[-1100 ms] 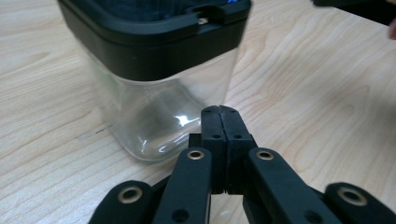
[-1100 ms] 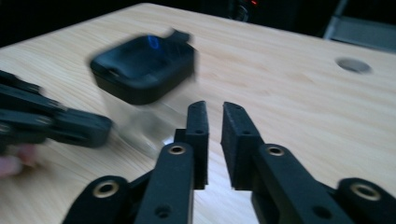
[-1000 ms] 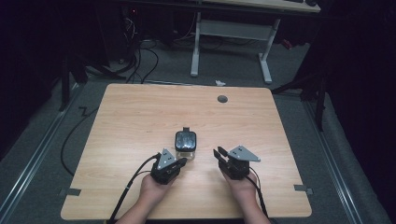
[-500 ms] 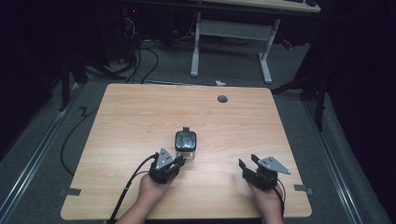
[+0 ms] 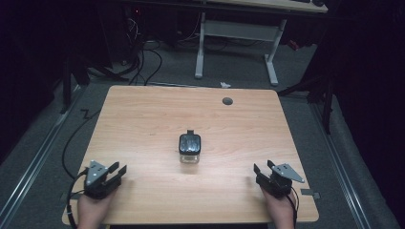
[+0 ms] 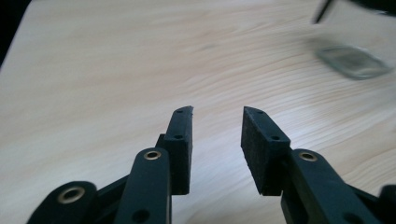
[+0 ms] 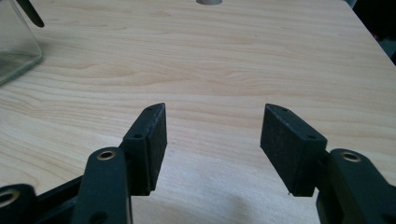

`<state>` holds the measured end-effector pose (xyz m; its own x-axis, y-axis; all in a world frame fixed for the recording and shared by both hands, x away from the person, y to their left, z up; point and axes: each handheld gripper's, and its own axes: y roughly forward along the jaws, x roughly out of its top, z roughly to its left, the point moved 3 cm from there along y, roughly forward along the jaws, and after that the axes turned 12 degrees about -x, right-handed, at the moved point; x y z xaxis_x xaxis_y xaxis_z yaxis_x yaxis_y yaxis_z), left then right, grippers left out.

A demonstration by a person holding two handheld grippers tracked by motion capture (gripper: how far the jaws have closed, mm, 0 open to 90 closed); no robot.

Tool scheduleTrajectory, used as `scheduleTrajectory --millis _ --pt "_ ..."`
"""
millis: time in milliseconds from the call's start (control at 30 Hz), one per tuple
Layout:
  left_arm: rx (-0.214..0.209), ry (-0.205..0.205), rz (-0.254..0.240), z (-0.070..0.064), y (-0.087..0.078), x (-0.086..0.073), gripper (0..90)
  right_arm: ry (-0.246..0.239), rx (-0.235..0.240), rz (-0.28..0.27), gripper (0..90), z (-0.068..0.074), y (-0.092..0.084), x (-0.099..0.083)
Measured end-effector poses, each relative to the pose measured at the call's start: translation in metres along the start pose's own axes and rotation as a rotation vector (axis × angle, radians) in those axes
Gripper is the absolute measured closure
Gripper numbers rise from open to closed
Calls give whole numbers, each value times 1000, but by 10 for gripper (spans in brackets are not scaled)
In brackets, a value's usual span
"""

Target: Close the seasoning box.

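A small clear glass jar (image 5: 190, 145) with a black lid stands upright in the middle of the wooden table (image 5: 143, 119). My left gripper (image 5: 118, 168) rests near the front left corner, well to the left of the jar, jaws open with nothing between them. My right gripper (image 5: 262, 167) sits near the front right corner, also open and holding nothing. In the left gripper view the open gripper (image 6: 217, 112) points over bare wood, with the jar (image 6: 353, 63) blurred at the upper right. In the right gripper view the gripper (image 7: 215, 109) stands open, with the jar (image 7: 16, 42) at the upper left.
A round grey cable hole (image 5: 227, 100) lies near the table's far edge, and the same hole (image 7: 208, 1) is seen in the right gripper view. Beyond the table stand a white desk frame (image 5: 239, 33) and floor cables (image 5: 143, 57).
My left gripper has pulled away from the jar to the front left corner. My right gripper has moved out to the front right corner. The jar has stayed put.
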<state>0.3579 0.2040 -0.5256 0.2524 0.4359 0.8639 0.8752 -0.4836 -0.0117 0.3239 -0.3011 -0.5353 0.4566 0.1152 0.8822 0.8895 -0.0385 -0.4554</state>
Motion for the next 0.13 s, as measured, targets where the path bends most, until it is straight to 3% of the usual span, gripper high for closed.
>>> scheduleTrajectory --millis 133 --pt "0 -10 -1 3 1 0 601 -4 15 -10 385 10 3 4"
